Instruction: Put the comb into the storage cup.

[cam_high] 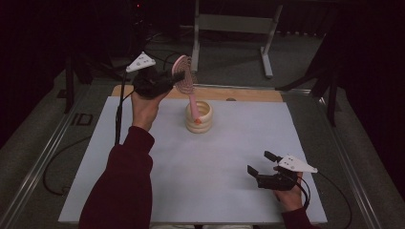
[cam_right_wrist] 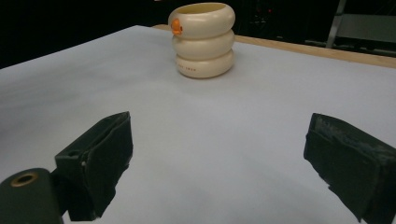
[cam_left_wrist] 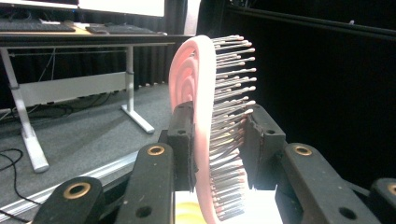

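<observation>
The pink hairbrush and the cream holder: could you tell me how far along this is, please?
Done: the left gripper has clamped the pink hairbrush by its head. In hand: its orange-tipped handle sits at the ringed cream holder. Left: releasing it. The right gripper waits open.

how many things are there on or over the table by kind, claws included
brush: 1
cup: 1
claws, left and right: 2
total: 4

High view looks down from above and behind the table [cam_high: 200,157]; each gripper cam peers close along its own jaws. High and right views share the cream holder [cam_right_wrist: 203,39].
</observation>
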